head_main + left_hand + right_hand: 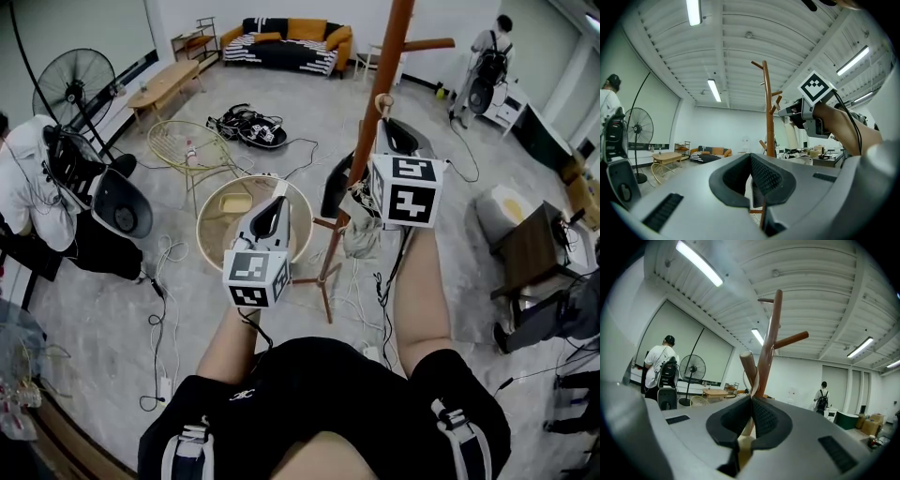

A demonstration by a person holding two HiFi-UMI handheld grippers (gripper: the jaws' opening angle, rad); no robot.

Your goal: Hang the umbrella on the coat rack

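Observation:
The wooden coat rack [370, 122] stands just ahead of me, its pole [769, 333] rising with several angled pegs. My right gripper [384, 122] is up against the pole, shut on a pale beige part of the umbrella [743, 446]. A white strap [755, 376] runs from the jaws up along a round-ended peg [747, 364]. The umbrella's grey folded fabric [361, 234] hangs beside the pole below that gripper. My left gripper [279, 190] is lower and to the left of the rack, shut with nothing in it. From it I see the rack [768, 122] and the right gripper [794, 110].
A round rattan table [217, 246] and a wire chair [187, 145] stand left of the rack's base. Cables trail over the floor [173, 258]. A standing fan [75, 89] and a seated person [28, 178] are at the left, a dark side table [534, 244] at the right.

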